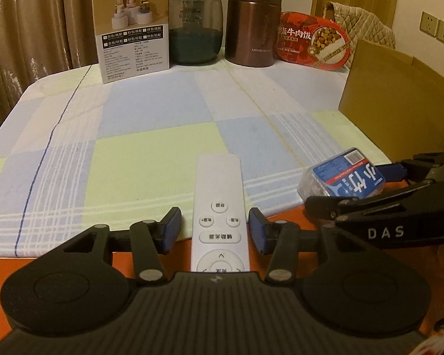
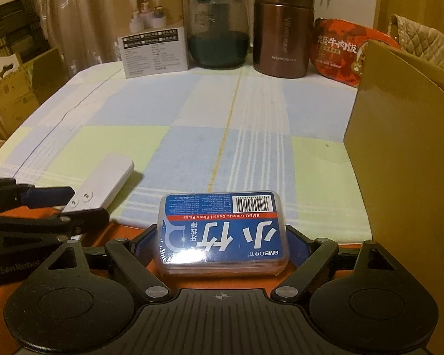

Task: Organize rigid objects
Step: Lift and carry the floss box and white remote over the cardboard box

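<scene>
The left gripper [image 1: 214,230] stands open around a white remote [image 1: 219,216]; its blue pads sit just beside the remote's long edges with a sliver of gap on each side, so they do not press on it. The remote is slim and flat, with round and oval buttons marked in grey and a ring-shaped control at its near end. It lies at the near edge of the table [image 1: 151,112], which is covered by a pale blue, green and white checked cloth.

The right gripper [image 2: 222,245] is closed on a floss box [image 2: 222,230], a clear plastic case with rounded corners, a blue label with large white characters, a red stripe and a barcode. Its pads are against the box's short sides, also at the table's near edge.

At the far edge stand a printed carton [image 1: 131,29], a glass jar [image 1: 195,26], a brown flask [image 1: 253,22] and a red food bowl [image 1: 312,40]. A cardboard box [image 1: 399,97] stands on the right.
</scene>
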A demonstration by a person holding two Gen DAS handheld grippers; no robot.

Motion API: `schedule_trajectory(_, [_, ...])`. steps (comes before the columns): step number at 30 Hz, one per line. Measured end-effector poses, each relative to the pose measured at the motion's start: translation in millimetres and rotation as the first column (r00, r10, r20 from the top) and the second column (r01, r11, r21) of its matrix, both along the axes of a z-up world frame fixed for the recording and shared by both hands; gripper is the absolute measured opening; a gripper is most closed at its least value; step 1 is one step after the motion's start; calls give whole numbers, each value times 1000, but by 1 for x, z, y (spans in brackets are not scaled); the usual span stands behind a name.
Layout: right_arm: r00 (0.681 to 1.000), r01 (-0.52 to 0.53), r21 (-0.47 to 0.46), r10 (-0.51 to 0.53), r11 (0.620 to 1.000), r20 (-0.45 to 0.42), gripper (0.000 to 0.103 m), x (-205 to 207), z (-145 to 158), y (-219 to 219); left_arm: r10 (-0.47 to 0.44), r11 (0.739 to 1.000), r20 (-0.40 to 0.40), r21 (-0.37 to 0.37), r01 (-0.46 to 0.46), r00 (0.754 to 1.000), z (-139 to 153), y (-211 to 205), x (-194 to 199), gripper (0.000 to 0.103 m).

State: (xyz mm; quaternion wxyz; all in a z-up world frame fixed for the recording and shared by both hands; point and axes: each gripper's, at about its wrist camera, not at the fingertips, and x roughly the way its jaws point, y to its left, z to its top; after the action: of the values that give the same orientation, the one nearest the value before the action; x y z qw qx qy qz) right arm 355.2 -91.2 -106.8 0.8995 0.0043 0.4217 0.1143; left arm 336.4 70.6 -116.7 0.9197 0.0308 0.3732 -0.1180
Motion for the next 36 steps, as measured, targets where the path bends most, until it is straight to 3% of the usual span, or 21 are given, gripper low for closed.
schedule_trajectory(7, [1000, 7, 17, -7, 1000, -11, 83, 1, 1, -2, 29, 1000, 18, -10, -29, 999, -2, -2, 2, 44])
schedule_trajectory(13, [1000, 18, 36, -17, 999, -21, 83, 2, 2, -4, 2, 1000, 20, 5, -3, 1000, -2, -5, 2, 33])
schedule_trajectory(27, [1000, 23, 65, -22, 998, -15, 83, -1, 10, -9, 67, 997, -50, -21, -68, 997, 3, -5, -14, 33])
schedule_trajectory(36, [999, 29, 102, -33, 994, 29, 83, -6, 31, -14, 92, 995, -39, -44, -94, 995, 15, -2, -23, 33])
